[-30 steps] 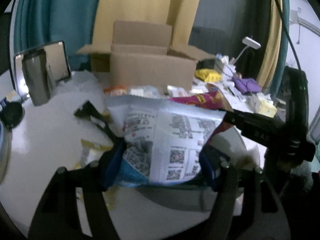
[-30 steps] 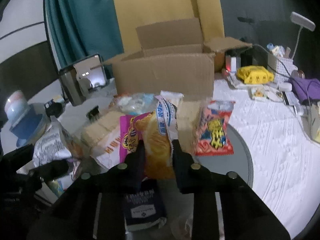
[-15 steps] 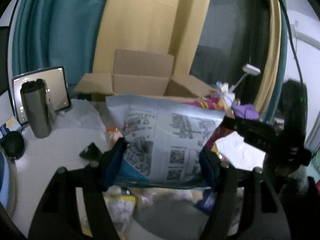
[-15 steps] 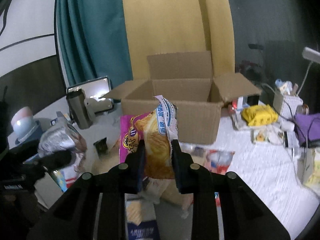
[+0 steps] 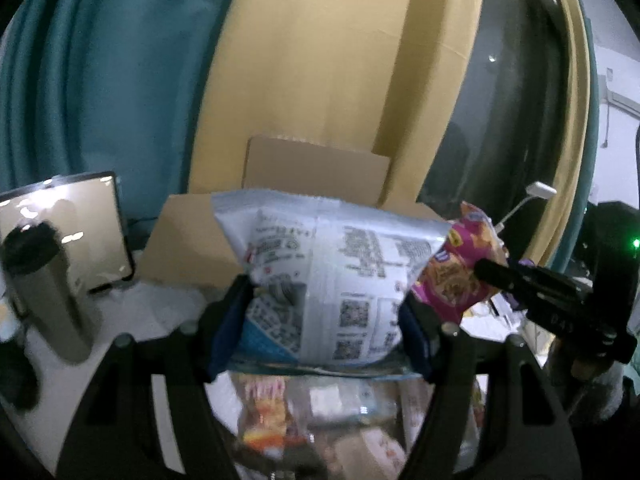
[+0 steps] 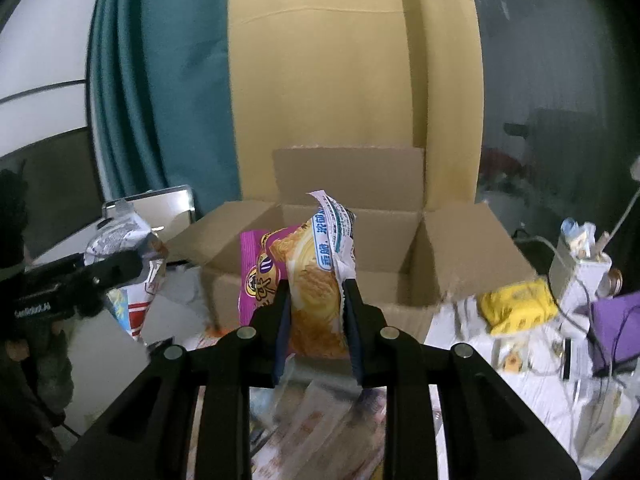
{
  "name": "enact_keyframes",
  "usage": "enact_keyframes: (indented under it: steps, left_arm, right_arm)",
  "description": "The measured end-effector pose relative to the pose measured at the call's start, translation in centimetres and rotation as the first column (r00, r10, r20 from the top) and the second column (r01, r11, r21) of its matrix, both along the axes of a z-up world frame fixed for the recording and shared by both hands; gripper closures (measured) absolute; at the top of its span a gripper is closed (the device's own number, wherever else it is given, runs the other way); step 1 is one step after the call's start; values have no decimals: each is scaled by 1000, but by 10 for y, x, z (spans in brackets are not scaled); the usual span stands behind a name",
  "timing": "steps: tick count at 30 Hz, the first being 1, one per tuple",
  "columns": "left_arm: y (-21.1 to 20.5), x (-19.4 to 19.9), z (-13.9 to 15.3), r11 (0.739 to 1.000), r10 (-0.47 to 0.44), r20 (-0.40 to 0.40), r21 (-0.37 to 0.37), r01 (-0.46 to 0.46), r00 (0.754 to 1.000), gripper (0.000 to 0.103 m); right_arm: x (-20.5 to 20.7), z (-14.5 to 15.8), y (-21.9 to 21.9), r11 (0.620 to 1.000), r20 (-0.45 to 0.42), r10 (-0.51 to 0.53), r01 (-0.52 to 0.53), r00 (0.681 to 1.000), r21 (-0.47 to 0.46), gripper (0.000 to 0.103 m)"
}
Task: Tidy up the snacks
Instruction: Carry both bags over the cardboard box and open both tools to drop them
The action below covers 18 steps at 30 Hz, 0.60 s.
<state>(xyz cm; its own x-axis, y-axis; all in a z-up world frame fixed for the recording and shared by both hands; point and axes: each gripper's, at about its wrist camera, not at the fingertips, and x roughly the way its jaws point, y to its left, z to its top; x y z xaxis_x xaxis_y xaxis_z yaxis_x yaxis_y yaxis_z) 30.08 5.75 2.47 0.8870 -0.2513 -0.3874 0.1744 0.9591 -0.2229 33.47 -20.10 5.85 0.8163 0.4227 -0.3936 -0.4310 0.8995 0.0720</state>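
Both grippers loaded. Right gripper pinched narrow on pink-orange snack pack, left gripper clamped wider on white-blue chip bag. More snacks lay loose below fingers, so plenty left. Open cardboard box sat just beyond, looked empty, nothing dropped in yet.

The left gripper is raised with its jaws clamped wide across a white snack bag, while the right gripper, level beside it, pinches an orange-and-pink snack packet between nearly closed jaws.
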Motion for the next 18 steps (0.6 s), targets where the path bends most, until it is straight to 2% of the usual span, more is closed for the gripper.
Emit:
enact_keyframes:
  steps: [4,18]
  left_arm:
    - [1,32,7,1000,-13,6,7,13,1000,33]
    - [7,131,11,999,-3,-87,-44,-1,996,33]
  right_arm:
    - [30,8,3,1000,14,-9,9,1000,-9,76]
    - [106,11,18,1000,-6,-28,28,1000,-6,76]
